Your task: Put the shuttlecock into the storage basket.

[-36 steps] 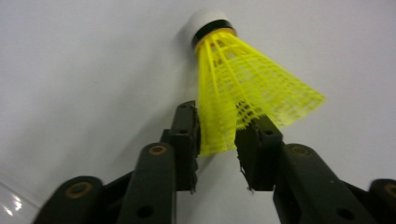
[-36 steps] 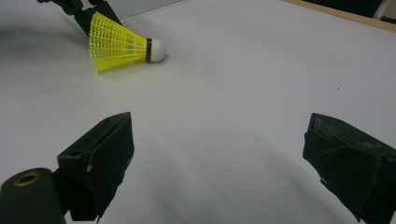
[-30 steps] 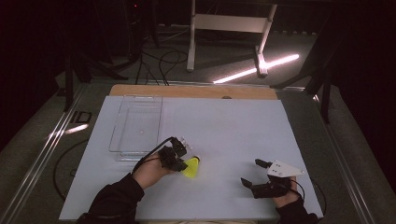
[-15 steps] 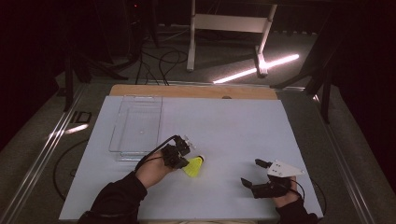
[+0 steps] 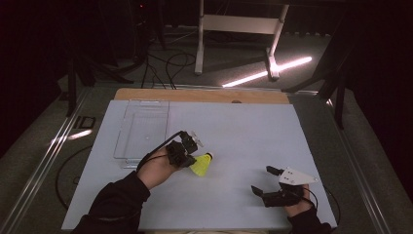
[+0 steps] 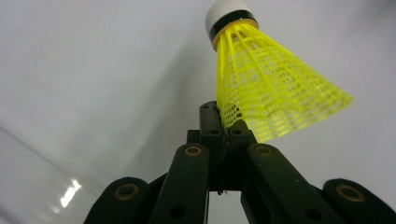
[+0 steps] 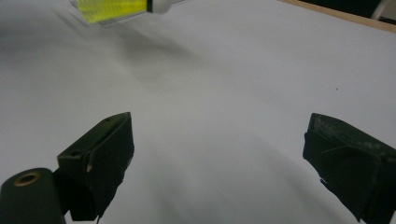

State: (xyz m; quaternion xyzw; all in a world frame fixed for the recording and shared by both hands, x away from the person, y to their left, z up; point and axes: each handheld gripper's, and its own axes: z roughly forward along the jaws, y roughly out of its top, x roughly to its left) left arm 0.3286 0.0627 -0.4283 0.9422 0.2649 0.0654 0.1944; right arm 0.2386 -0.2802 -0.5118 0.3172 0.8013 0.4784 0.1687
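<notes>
yellow mesh of one shuttlecock (image 5: 201,164) is seen just left of centre in the high view, pinched at its skirt rim by the left claw (image 5: 187,157). compared with the earlier frames, the shuttlecock and the left claw are found slightly farther toward the upper right, while the right claw (image 5: 268,182) is seen unchanged in place at the lower right.

in the left gripper view the left claw (image 6: 224,125) is shown closed on the shuttlecock (image 6: 266,84), the jaws meeting on the lower edge of the skirt, with the white cork pointed to the top of the frame. in the right gripper view the right claw (image 7: 219,154) is shown spread wide with nothing between the jaws, and the shuttlecock (image 7: 119,8) is glimpsed at the upper left edge.

the white tabletop (image 5: 243,131) is bordered by a wooden strip (image 5: 204,95) along its top edge. one clear plastic tray (image 5: 142,127) is placed at the upper left of the white sheet, just beside the left hand (image 5: 156,168). wide bare room is left across the centre and right of the tabletop, between the two claws and up to the wooden strip. the right claw is held near the lower right corner, close to the bottom edge.

counted: one shuttlecock, one tray, two claws.
</notes>
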